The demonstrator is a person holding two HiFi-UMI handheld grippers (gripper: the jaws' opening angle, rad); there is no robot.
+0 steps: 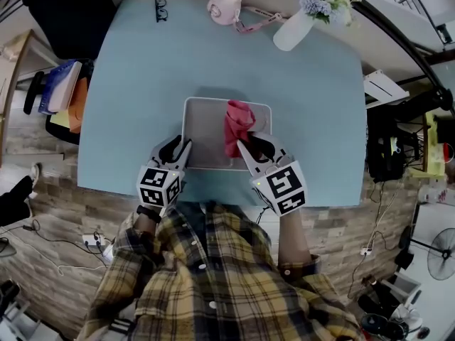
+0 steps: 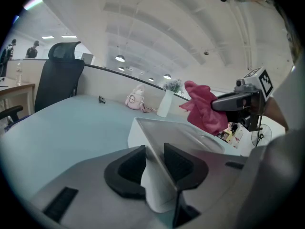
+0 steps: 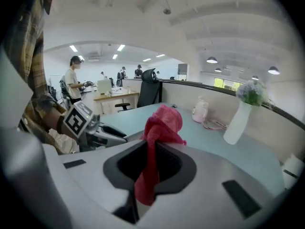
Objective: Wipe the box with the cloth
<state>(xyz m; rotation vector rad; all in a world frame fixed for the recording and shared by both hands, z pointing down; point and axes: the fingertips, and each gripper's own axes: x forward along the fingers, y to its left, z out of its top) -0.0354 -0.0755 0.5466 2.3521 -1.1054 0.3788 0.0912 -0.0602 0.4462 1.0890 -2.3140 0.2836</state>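
A white rectangular box [image 1: 206, 123] lies on the light blue table near its front edge. My left gripper [image 1: 181, 151] is shut on the box's near left wall [image 2: 153, 175], one jaw inside and one outside. My right gripper [image 1: 250, 146] is shut on a red cloth [image 1: 238, 123], which hangs bunched over the right half of the box. In the right gripper view the cloth [image 3: 159, 128] runs up between the jaws and blooms above them. In the left gripper view the cloth [image 2: 205, 106] hangs from the right gripper [image 2: 224, 101] above the box.
At the table's far edge stand a white vase of flowers [image 1: 302, 20], a pink bag with a strap [image 1: 227, 7] and black glasses [image 1: 161, 8]. A black chair [image 1: 67, 13] and stacked books [image 1: 60, 91] are left of the table. People stand far off in the right gripper view.
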